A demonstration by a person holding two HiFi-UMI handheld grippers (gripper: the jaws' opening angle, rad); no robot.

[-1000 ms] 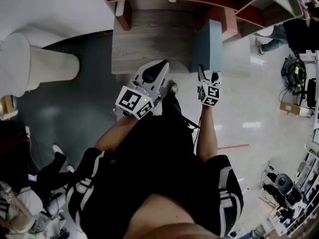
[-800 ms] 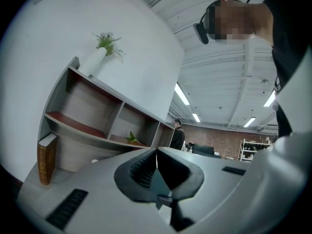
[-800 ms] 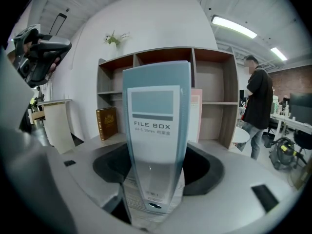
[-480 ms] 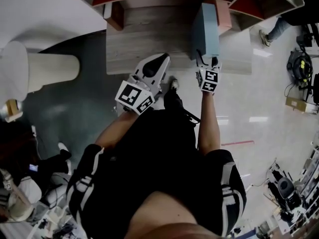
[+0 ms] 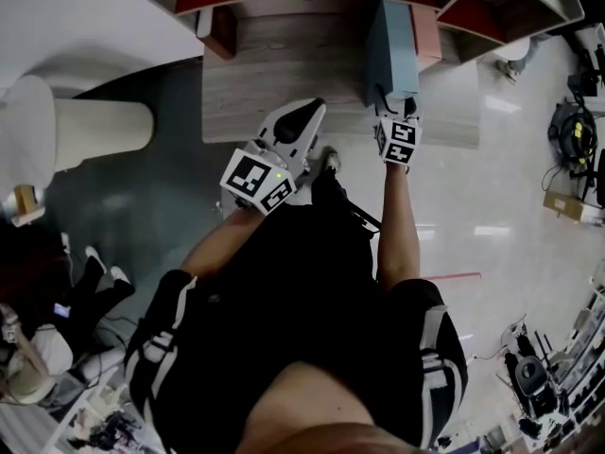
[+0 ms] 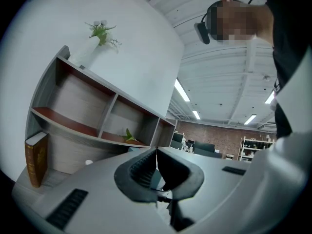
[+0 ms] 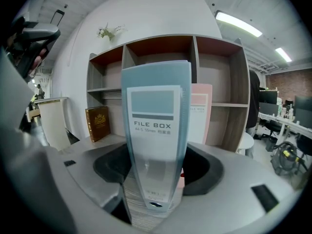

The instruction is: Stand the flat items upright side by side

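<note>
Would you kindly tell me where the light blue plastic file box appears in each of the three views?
Head view: light blue plastic file box upright on the wooden desk, upper right of centre, just beyond the right gripper.
Left gripper view: not clearly in it.
Right gripper view: dead centre, spine facing the camera, clamped between the jaws.
Shared landmark: brown book, standing at left.

Blue file box (image 7: pixel 156 130) hides most of pink file box (image 7: pixel 201 113).
</note>
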